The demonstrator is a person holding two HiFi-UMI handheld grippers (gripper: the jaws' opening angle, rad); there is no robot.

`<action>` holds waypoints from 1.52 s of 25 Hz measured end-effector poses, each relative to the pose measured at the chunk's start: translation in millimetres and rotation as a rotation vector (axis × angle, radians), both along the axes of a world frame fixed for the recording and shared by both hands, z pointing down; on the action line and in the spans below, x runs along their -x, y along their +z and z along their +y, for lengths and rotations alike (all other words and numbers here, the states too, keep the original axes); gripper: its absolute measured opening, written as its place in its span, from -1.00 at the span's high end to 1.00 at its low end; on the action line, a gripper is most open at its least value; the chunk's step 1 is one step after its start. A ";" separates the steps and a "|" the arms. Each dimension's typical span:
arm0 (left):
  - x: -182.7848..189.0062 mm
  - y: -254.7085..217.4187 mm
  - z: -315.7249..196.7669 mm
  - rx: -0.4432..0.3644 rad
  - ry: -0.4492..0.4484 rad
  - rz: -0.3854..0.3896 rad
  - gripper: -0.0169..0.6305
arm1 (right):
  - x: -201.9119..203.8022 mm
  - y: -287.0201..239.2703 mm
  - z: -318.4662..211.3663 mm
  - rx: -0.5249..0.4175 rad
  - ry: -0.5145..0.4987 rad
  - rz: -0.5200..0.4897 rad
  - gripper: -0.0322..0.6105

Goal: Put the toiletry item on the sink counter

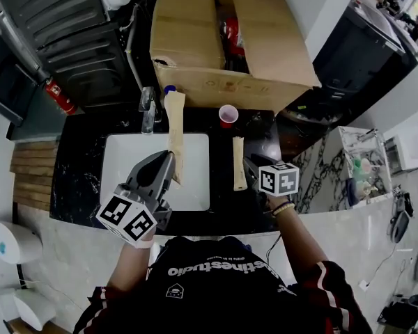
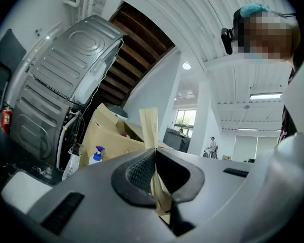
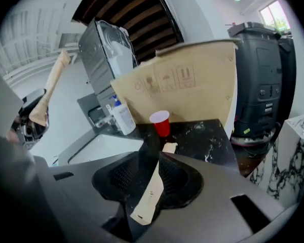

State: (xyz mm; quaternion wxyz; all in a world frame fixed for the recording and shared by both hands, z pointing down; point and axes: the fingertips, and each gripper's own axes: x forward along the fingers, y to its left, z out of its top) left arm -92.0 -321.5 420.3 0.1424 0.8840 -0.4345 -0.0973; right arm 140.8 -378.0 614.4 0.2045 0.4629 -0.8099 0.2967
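I hold two long tan paper-wrapped toiletry packets. My left gripper (image 1: 167, 161) is shut on the lower end of one packet (image 1: 175, 127), which points away over the white sink basin (image 1: 125, 165). In the left gripper view this packet (image 2: 151, 128) sticks up between the shut jaws of the left gripper (image 2: 154, 158). My right gripper (image 1: 248, 165) is shut on the second packet (image 1: 238, 160), held over the black marble counter (image 1: 80, 165) just right of the basin. The right gripper view shows that packet (image 3: 153, 186) clamped in the right gripper (image 3: 154, 163).
A red cup (image 1: 228, 115) stands on the counter behind the right packet. Behind the basin are a faucet (image 1: 148, 110) and a blue-capped bottle (image 1: 169, 89). A large open cardboard box (image 1: 265, 47) sits at the back. A marble shelf with small items (image 1: 362, 172) is at the right.
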 end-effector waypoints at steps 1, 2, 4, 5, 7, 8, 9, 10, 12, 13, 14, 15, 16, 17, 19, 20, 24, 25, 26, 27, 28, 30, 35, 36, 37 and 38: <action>-1.4 -1.6 0.0 -0.005 0.003 0.001 0.90 | 0.3 -20.2 0.0 -0.048 0.001 -0.025 0.43; -3.1 -3.1 0.0 -0.011 0.006 0.000 0.90 | 1.3 -42.3 0.9 -0.102 -0.003 -0.049 0.44; -7.3 -6.2 -0.7 -0.022 0.013 -0.006 0.90 | 5.8 -89.5 6.2 -0.218 -0.027 -0.084 0.50; -9.7 -7.6 -1.1 -0.027 0.018 -0.010 0.90 | 9.1 -112.9 11.0 -0.277 -0.046 -0.093 0.52; -14.5 -9.7 -1.4 -0.033 0.026 -0.012 0.90 | 17.4 -156.1 25.3 -0.387 -0.094 -0.109 0.56; -16.8 -10.8 -1.2 -0.036 0.031 -0.011 0.90 | 22.3 -176.1 34.5 -0.439 -0.121 -0.126 0.57; -19.1 -12.0 -0.8 -0.039 0.035 -0.009 0.90 | 27.3 -195.1 44.4 -0.488 -0.147 -0.150 0.58; -21.5 -13.3 -0.5 -0.043 0.040 -0.007 0.90 | 31.7 -212.4 54.4 -0.530 -0.168 -0.176 0.61; -26.5 -15.9 -0.3 -0.049 0.051 -0.004 0.90 | 37.6 -238.9 71.9 -0.594 -0.197 -0.208 0.66; -28.8 -16.8 -0.2 -0.050 0.056 -0.003 0.90 | 39.7 -248.3 79.4 -0.618 -0.209 -0.212 0.68; -30.6 -17.4 -0.1 -0.051 0.060 -0.002 0.90 | 41.7 -255.3 86.2 -0.638 -0.222 -0.213 0.70; -32.0 -17.8 0.2 -0.051 0.063 -0.001 0.90 | 43.5 -260.0 92.3 -0.649 -0.234 -0.220 0.72; -33.1 -18.1 0.5 -0.051 0.066 0.000 0.90 | 44.9 -262.9 97.3 -0.651 -0.242 -0.238 0.74; -34.2 -18.0 0.7 -0.052 0.071 0.000 0.90 | 45.5 -264.6 101.0 -0.649 -0.245 -0.262 0.75; -37.4 -17.1 0.8 -0.055 0.084 -0.001 0.90 | 44.7 -265.4 104.6 -0.650 -0.240 -0.286 0.78; -39.4 -16.9 0.5 -0.056 0.089 -0.001 0.90 | 44.1 -265.1 105.1 -0.653 -0.238 -0.281 0.78; -44.1 -15.9 -0.5 -0.053 0.107 0.005 0.90 | 44.1 -265.7 106.0 -0.660 -0.234 -0.268 0.79; -44.5 -15.9 -0.4 -0.048 0.106 0.007 0.90 | 44.3 -266.1 106.3 -0.659 -0.233 -0.271 0.79; -45.3 -16.0 -0.4 -0.044 0.105 0.008 0.90 | 44.2 -266.4 106.4 -0.657 -0.232 -0.274 0.78; -46.7 -15.3 -0.7 -0.040 0.106 0.007 0.90 | 43.8 -266.6 106.3 -0.656 -0.231 -0.274 0.79; -48.4 -13.5 -1.4 -0.033 0.107 0.005 0.90 | 43.3 -266.6 106.2 -0.655 -0.231 -0.273 0.78; -51.8 -5.1 -3.9 -0.002 0.113 -0.001 0.90 | 42.5 -265.6 106.4 -0.650 -0.229 -0.272 0.79; -62.6 26.8 -14.3 0.147 0.119 -0.010 0.90 | 39.2 -261.0 107.9 -0.627 -0.220 -0.282 0.79; -66.0 33.5 -16.3 0.176 0.121 -0.012 0.90 | 37.8 -259.8 107.8 -0.625 -0.218 -0.281 0.79; -69.2 40.2 -18.3 0.202 0.123 -0.012 0.90 | 36.3 -258.4 107.4 -0.623 -0.216 -0.279 0.79; -72.0 47.0 -20.6 0.227 0.123 -0.011 0.90 | 34.9 -256.8 106.7 -0.620 -0.212 -0.277 0.79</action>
